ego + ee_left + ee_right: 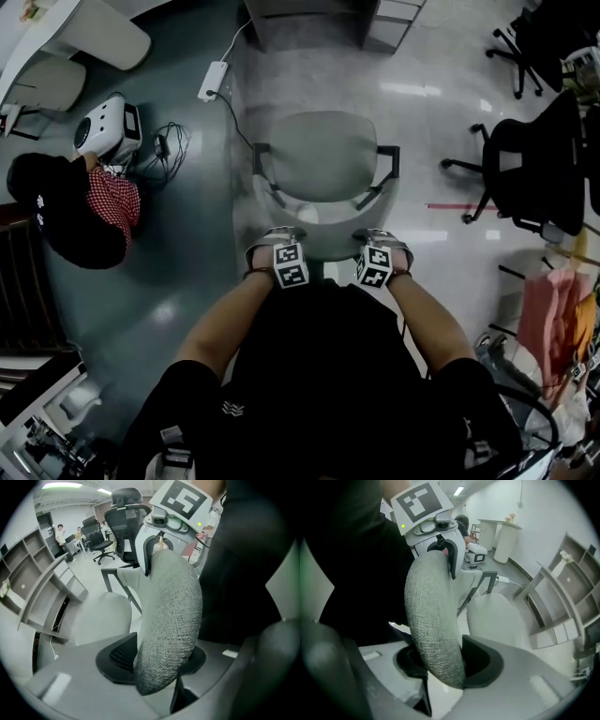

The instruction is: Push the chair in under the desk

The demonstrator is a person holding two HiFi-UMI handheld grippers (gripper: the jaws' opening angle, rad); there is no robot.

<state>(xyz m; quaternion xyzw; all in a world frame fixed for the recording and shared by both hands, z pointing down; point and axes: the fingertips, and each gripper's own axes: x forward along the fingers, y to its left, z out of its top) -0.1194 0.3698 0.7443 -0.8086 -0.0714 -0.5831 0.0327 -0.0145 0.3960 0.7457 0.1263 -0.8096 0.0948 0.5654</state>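
Looking steeply down on a pale grey chair (pixel 323 164) standing on a glossy floor (pixel 422 94), directly ahead of a person in black and well short of what appears to be the desk (pixel 309 26), a grey unit at the top edge of the head view. Gripping the top edge of the fabric backrest (pixel 323 239) with both tools: the left gripper (pixel 279 234) near its left end, the right gripper (pixel 380 234) near its right end, the two well apart. Clamping at a middling width on each side. In the left gripper view, pressing dark pads (pixel 119 658) against either face of the woven edge. In the right gripper view, doing the same with its own pads (pixel 487 663).

Judging from this, working through the pushing step itself, with the hold made and the seat not yet under the desk. Calling next for an even shove from both sides, rolling the chair straight up the picture. Also calling for keeping the two grips level so as to avoid swivelling, and steering clear of the white power strip (pixel 213 81) and its cable on the floor just left of the path.

Facing away from the person — seat front toward the desk, backrest nearest the body, a dark armrest (pixel 387 159) on each side. Running the backrest's long edge left to right across the picture, square to the line of the push.
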